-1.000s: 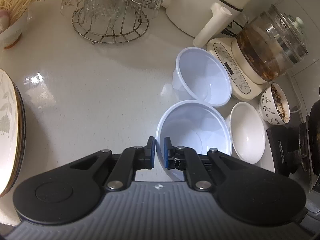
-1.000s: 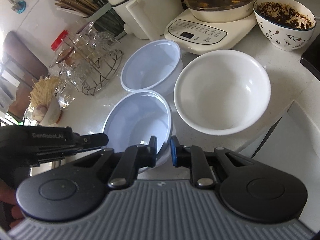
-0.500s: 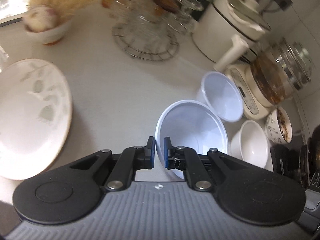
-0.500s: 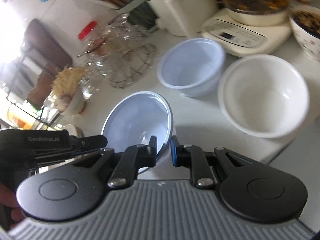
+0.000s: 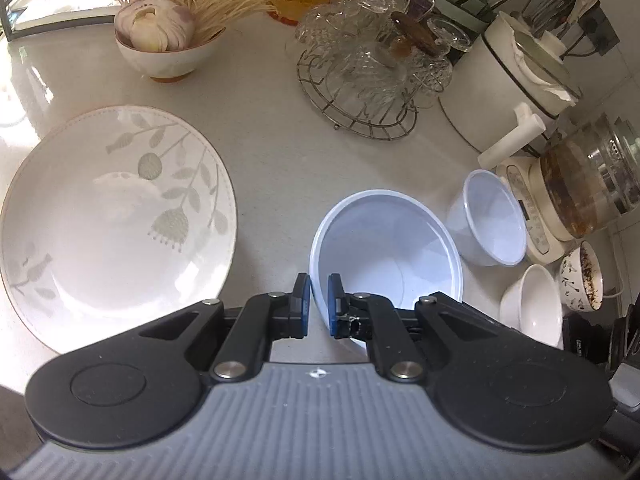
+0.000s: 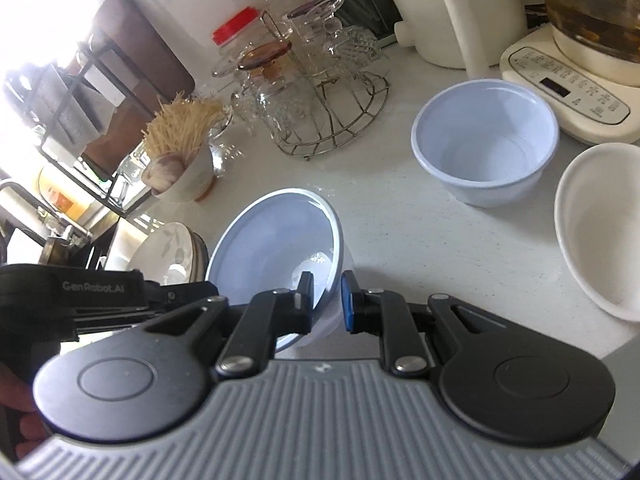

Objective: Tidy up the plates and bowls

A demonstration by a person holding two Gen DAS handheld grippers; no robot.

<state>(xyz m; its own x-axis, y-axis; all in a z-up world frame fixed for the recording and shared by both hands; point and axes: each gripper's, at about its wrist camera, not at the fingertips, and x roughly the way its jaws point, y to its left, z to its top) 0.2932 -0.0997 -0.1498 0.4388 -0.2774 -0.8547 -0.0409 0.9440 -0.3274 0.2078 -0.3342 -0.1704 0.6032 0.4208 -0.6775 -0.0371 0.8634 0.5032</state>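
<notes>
we held the pale blue bowl point(image 5: 386, 248) with both grippers, left gripper point(image 5: 319, 306) and right gripper point(image 6: 327, 302) each clamped on its rim, right of the leaf plate point(image 5: 116, 220).

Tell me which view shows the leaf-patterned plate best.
The left wrist view: the plate lies nearly whole and face-up on the counter, pattern clear. The right wrist view shows only a sliver of it, edge-on, behind the left gripper and the held bowl.

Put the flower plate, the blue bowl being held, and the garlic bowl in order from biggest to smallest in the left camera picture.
1. Flower plate
2. Held blue bowl, though nearness inflates it
3. Garlic bowl, farther off
</notes>
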